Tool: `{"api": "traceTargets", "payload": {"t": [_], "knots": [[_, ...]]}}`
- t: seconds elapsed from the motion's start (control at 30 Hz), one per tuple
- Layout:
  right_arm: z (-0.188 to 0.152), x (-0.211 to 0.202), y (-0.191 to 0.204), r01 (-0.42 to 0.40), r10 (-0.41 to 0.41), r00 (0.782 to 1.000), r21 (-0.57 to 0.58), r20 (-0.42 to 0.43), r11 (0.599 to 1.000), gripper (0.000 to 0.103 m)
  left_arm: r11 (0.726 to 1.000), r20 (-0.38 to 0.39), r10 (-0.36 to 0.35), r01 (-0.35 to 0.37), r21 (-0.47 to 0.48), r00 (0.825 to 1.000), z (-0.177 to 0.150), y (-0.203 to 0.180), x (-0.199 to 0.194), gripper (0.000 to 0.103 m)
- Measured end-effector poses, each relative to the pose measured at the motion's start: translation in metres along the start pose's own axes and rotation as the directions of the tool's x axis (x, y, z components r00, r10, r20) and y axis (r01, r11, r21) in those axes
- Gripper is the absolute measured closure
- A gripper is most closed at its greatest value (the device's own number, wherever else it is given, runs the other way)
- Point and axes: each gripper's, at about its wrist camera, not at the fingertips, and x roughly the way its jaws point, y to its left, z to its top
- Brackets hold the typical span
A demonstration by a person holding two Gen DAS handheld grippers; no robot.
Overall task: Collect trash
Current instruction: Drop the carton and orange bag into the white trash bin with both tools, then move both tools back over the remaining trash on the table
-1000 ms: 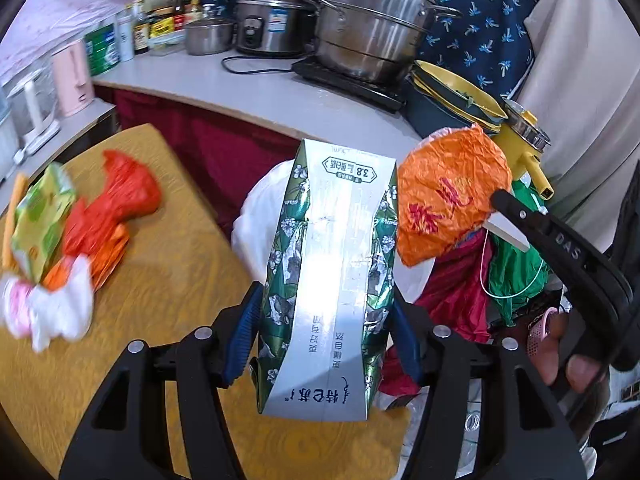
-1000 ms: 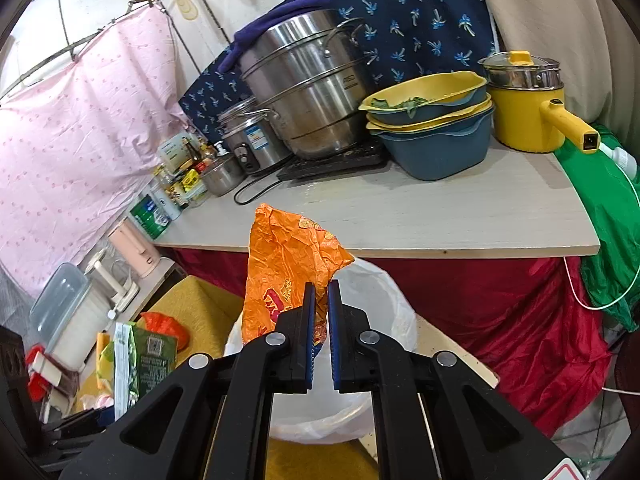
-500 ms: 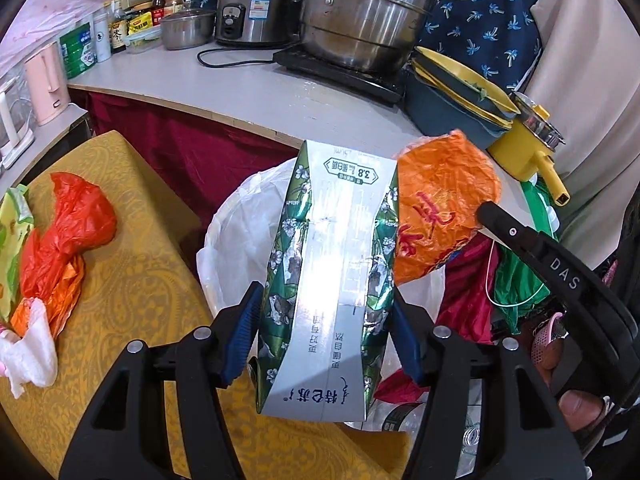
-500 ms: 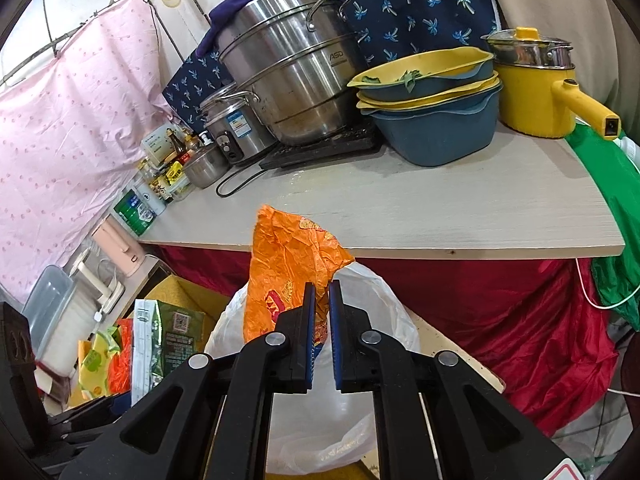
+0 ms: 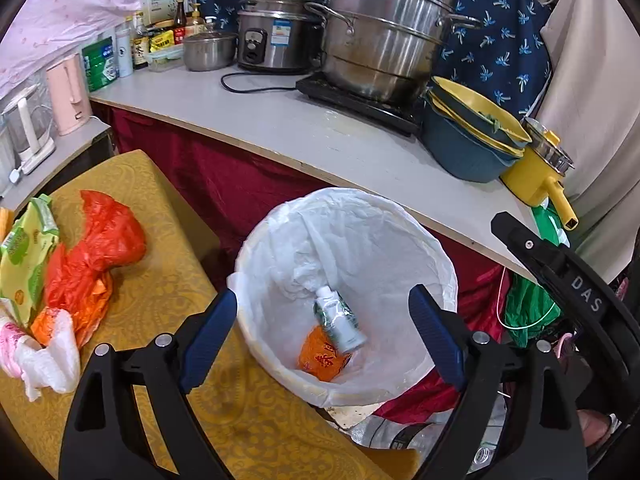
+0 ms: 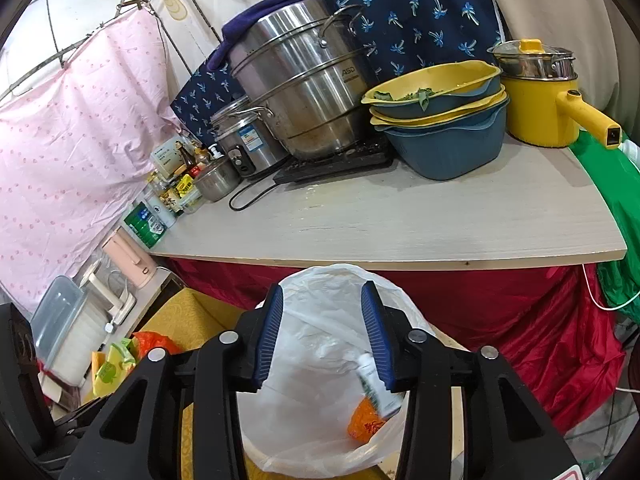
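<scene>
At the lower centre of the left wrist view, the left gripper (image 5: pixel 322 336) stands spread wide, both blue pads apart, holding and touching nothing. It hangs above the white-lined bin (image 5: pixel 442 264). At the lower centre of the right wrist view, the right gripper (image 6: pixel 322 336) is likewise released, pads apart to a lesser width, empty, poised over the same bin (image 6: pixel 320 284).

Two pieces of trash lie in the bottom of the bin. One is a green-and-white carton (image 5: pixel 339 319), lying tilted, its print slightly blurred. One is a crumpled orange wrapper (image 5: pixel 323 357) with red characters, just below and touching the carton. In the right wrist view the carton (image 6: pixel 378 388) and wrapper (image 6: pixel 364 420) show through the gap by the right pad, the carton blurred.

At the left of the left wrist view, on the yellow patterned worktop (image 5: pixel 168 280), more trash remains in one heap: a red plastic bag (image 5: pixel 102 248), a green snack packet (image 5: pixel 26 256) and a white bag (image 5: pixel 56 354) at the lower left. An exact count of the heap cannot be made.

Along the upper part of the frame runs a grey counter (image 5: pixel 320 132). It carries one large steel steamer pot (image 5: pixel 384 36), one rice cooker (image 5: pixel 276 36), a stack of blue and yellow basins (image 5: pixel 468 136) and one yellow pot (image 5: pixel 536 176).
</scene>
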Motion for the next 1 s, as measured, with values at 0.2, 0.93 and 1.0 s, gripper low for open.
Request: {"api": "traceTargets", "payload": {"t": [0.2, 0.93, 1.0], "knots": [[-0.002, -0.016, 0.022, -0.027, 0.027, 1.000, -0.032, 0.011, 0.999, 0.054, 0.999, 0.029, 0.025, -0.024, -0.041, 0.999, -0.002, 0.018, -0.024, 0.020], [-0.075, -0.034, 0.173, -0.241, 0.212, 0.966, -0.229, -0.146, 0.943, 0.052, 0.920, 0.054, 0.256, -0.226, -0.321, 0.965, -0.063, 0.174, -0.131, 0.019], [-0.089, -0.030, 0.187, -0.262, 0.223, 0.959, -0.243, -0.177, 0.934, 0.052, 0.904, 0.044, 0.285, -0.253, -0.344, 0.958, -0.072, 0.193, -0.139, 0.019]]}}
